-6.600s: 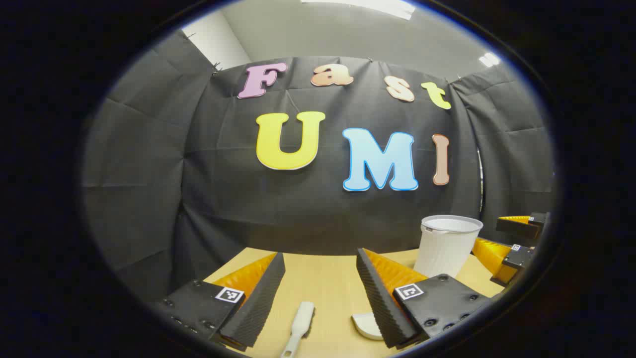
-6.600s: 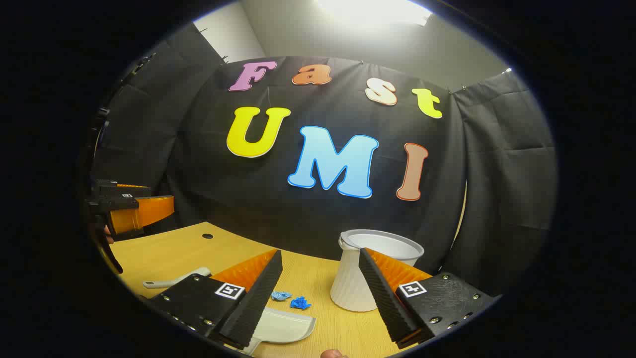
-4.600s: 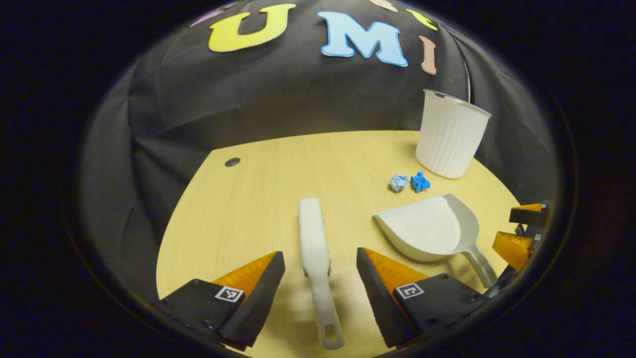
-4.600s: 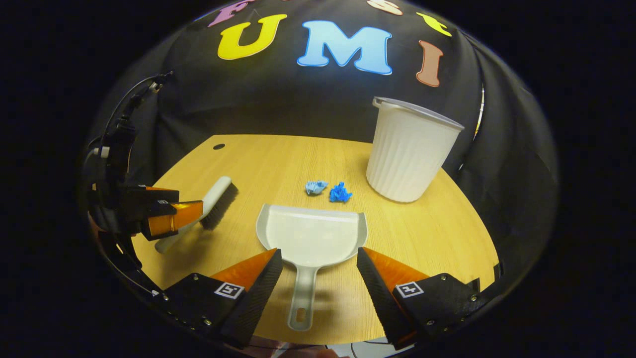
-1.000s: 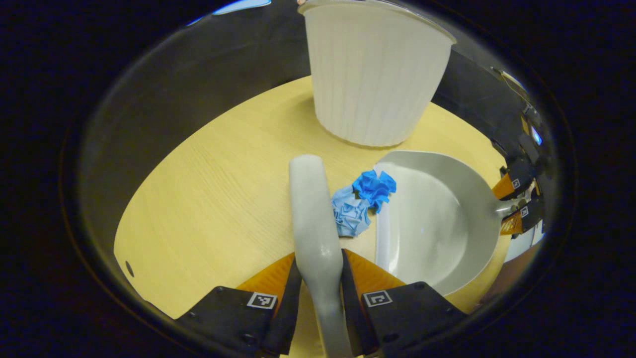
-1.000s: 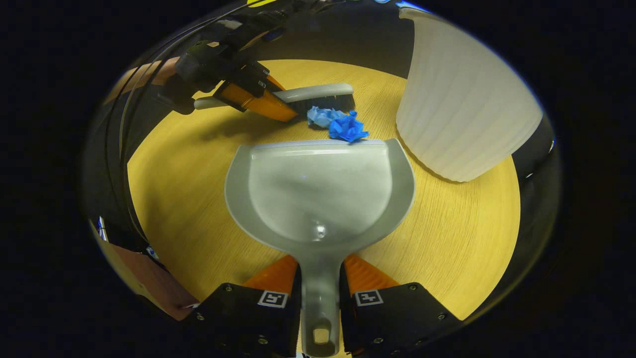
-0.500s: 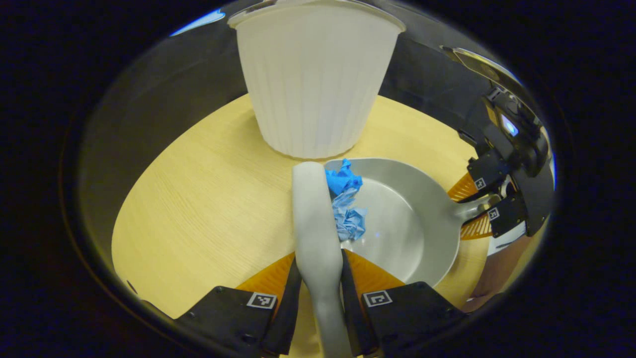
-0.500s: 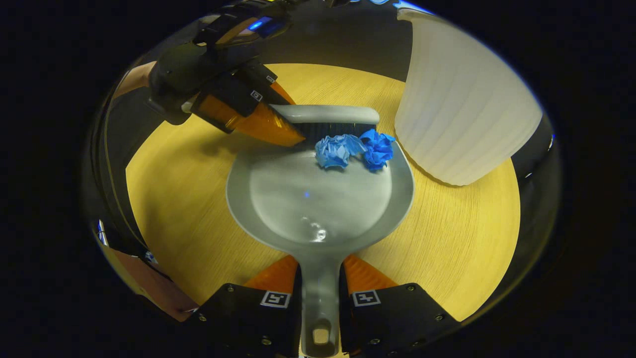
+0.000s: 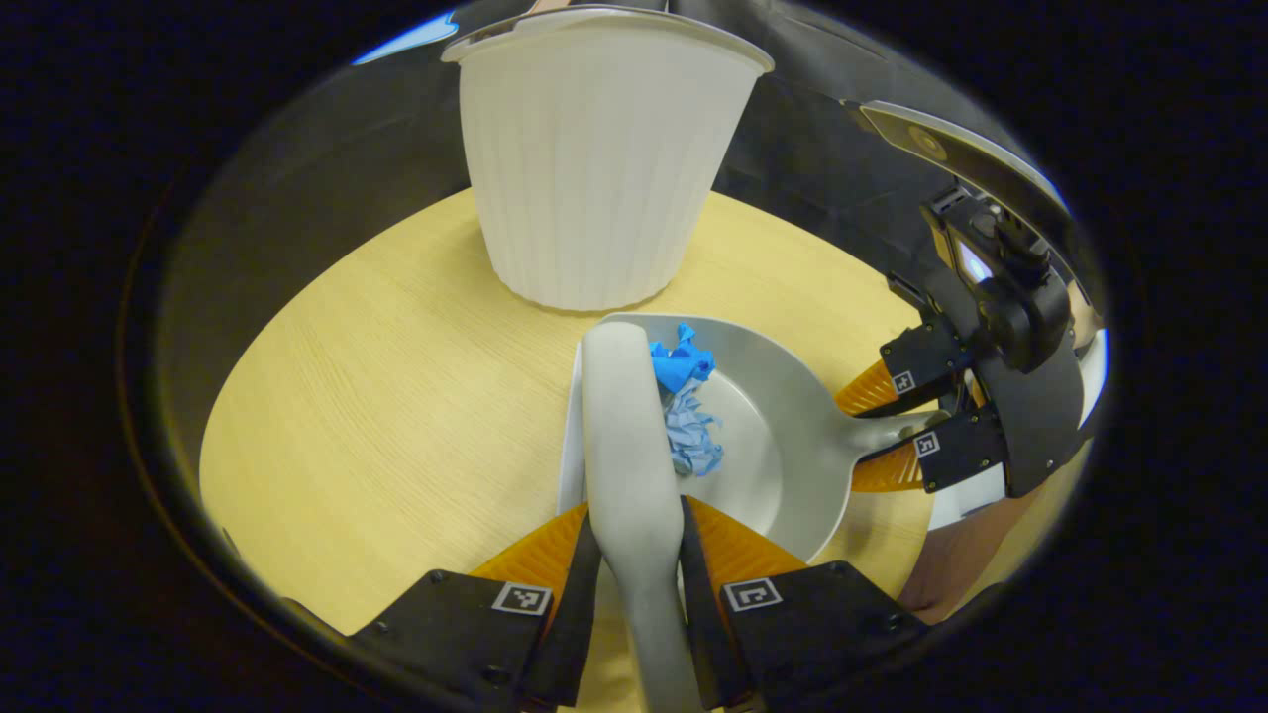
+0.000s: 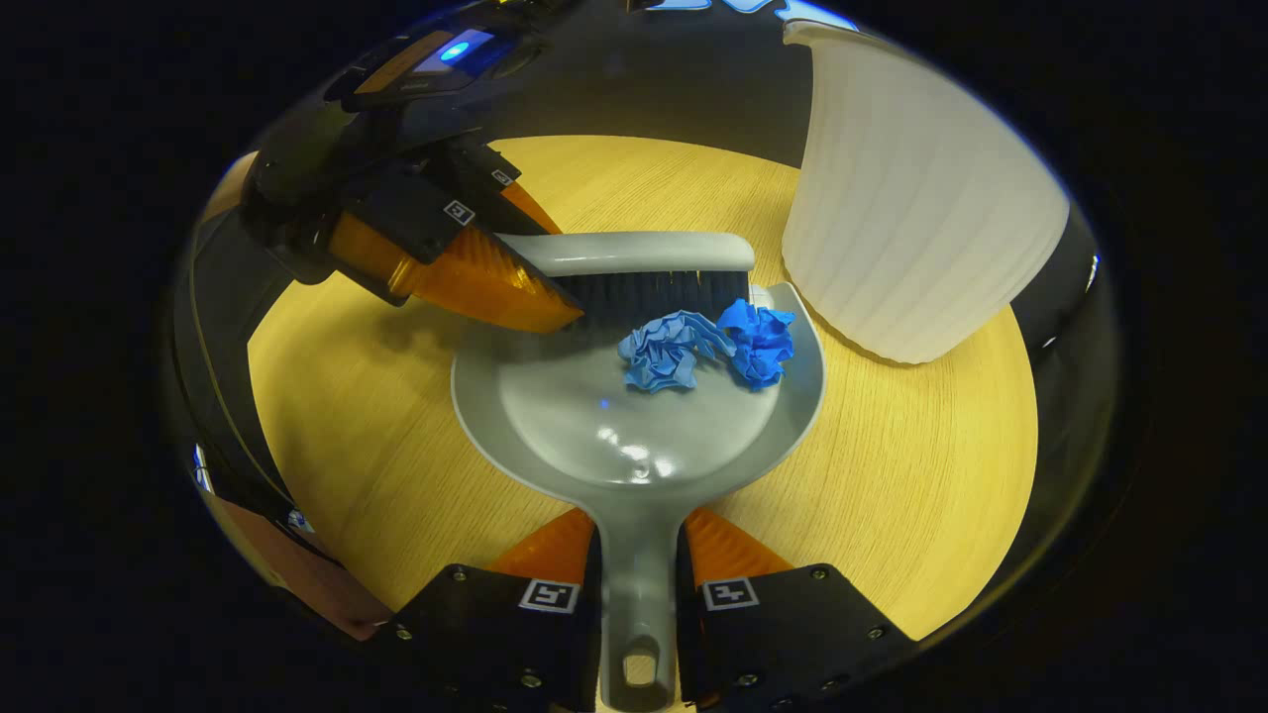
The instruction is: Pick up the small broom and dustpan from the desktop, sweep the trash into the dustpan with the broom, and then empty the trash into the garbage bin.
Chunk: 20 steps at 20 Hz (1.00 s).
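With the left gripper (image 9: 634,584) clenched on the grey plastic broom (image 9: 626,436) and the right gripper (image 10: 636,604) on the grey plastic dustpan (image 10: 594,416) by the desk's far edge, the two featherlight crumpled blue paper scraps (image 10: 708,347) lie inside, likely to spill unless carried level by its stiff handle.

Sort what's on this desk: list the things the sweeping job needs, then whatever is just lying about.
Part of the job:
broom
dustpan
light blue paper wad
dark blue paper wad
white bin

Just there:
wooden desktop; nothing else loose lies on it.
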Available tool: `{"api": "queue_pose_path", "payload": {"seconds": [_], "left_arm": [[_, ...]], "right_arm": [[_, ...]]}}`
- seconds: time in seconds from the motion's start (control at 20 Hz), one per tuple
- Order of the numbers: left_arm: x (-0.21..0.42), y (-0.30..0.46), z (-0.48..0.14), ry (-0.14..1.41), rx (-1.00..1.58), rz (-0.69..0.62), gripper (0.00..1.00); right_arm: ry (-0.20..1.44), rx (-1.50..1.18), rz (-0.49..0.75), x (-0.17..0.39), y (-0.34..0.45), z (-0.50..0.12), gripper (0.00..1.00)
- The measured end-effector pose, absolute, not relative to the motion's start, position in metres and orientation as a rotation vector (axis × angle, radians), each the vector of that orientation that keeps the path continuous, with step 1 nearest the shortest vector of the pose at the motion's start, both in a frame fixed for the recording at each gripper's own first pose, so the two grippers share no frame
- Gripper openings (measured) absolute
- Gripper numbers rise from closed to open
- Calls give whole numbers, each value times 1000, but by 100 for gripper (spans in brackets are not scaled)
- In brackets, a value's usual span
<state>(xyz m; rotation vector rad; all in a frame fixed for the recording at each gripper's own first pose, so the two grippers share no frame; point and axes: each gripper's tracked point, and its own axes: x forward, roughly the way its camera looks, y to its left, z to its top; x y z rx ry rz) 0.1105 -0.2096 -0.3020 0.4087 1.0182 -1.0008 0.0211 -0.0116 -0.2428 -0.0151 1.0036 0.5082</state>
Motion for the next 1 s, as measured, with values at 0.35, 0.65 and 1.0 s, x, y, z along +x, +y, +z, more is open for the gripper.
{"api": "queue_pose_path", "payload": {"seconds": [0.35,0.65,1.0], "left_arm": [[129,-183,-287,957,354,-898,51],[143,-138,-280,931,313,-840,51],[172,-51,-307,932,239,-734,48]], "right_arm": [[989,3,456,24,-37,-256,31],[1013,20,409,16,-76,-267,31],[1026,14,315,-1,-137,-257,31]]}}
